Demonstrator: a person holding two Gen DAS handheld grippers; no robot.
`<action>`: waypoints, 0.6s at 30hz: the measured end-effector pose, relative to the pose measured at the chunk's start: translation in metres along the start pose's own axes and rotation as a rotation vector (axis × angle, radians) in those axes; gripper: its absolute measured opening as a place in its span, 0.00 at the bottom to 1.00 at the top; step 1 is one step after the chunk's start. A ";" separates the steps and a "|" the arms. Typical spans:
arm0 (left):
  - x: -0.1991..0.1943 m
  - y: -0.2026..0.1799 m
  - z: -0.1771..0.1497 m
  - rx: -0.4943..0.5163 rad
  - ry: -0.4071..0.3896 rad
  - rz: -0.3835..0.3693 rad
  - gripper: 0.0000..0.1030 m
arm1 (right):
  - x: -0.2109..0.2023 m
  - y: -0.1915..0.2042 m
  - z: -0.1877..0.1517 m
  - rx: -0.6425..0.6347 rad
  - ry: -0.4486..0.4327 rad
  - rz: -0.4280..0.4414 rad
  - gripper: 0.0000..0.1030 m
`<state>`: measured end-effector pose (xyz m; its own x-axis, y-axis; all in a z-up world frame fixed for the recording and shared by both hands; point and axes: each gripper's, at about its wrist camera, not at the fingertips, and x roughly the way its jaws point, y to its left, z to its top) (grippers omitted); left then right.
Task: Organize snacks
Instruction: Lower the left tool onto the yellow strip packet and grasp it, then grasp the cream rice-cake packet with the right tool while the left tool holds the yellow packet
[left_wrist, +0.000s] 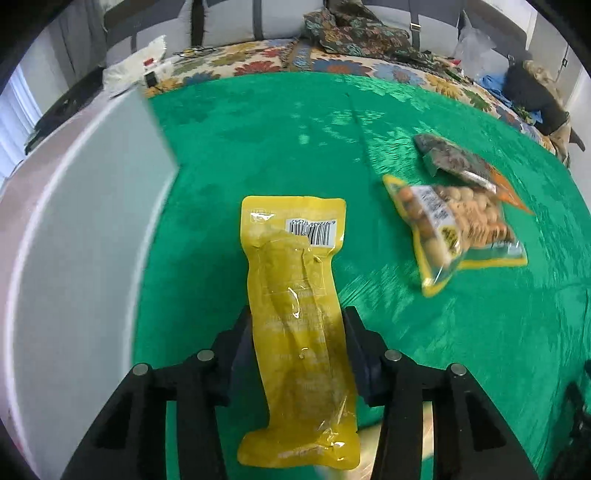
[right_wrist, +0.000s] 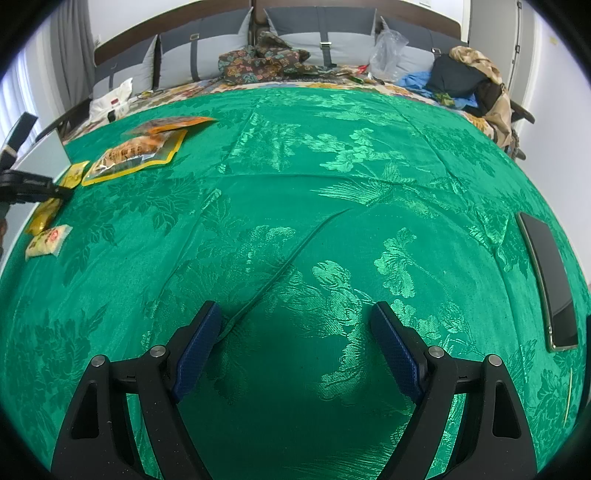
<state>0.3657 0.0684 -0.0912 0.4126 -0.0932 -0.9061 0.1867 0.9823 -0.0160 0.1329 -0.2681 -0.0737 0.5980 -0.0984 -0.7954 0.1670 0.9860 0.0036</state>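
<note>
My left gripper (left_wrist: 297, 317) is shut on a long yellow snack packet (left_wrist: 295, 295) with a barcode and holds it above the green cloth (left_wrist: 277, 147), beside a white box (left_wrist: 74, 240) on the left. A yellow-edged peanut bag (left_wrist: 454, 229) lies to the right with a dark and orange bag (left_wrist: 458, 162) behind it. My right gripper (right_wrist: 295, 317) is open and empty over the green cloth (right_wrist: 314, 203). In the right wrist view the left gripper (right_wrist: 26, 184), the yellow packet (right_wrist: 48, 210), the peanut bag (right_wrist: 136, 155), an orange bag (right_wrist: 173, 123) and a small pale packet (right_wrist: 48, 242) show at far left.
A black phone (right_wrist: 550, 277) lies at the right of the cloth. The white box (right_wrist: 44, 158) stands at the far left. Patterned fabric (right_wrist: 258, 59), pillows, a plastic bag (right_wrist: 388, 51) and dark clothes (right_wrist: 465, 77) lie at the back of the bed.
</note>
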 end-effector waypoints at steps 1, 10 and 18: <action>-0.006 0.006 -0.006 -0.017 -0.006 -0.017 0.44 | 0.000 0.000 0.000 0.001 0.000 0.001 0.84; -0.079 0.032 -0.104 -0.098 -0.066 -0.152 0.44 | -0.005 0.130 0.081 -0.389 0.046 0.553 0.82; -0.114 0.046 -0.164 -0.211 -0.064 -0.239 0.44 | 0.050 0.295 0.093 -0.996 0.227 0.595 0.80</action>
<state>0.1810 0.1506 -0.0580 0.4356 -0.3283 -0.8381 0.0984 0.9429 -0.3182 0.2844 0.0052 -0.0562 0.2056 0.3392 -0.9180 -0.8357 0.5490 0.0157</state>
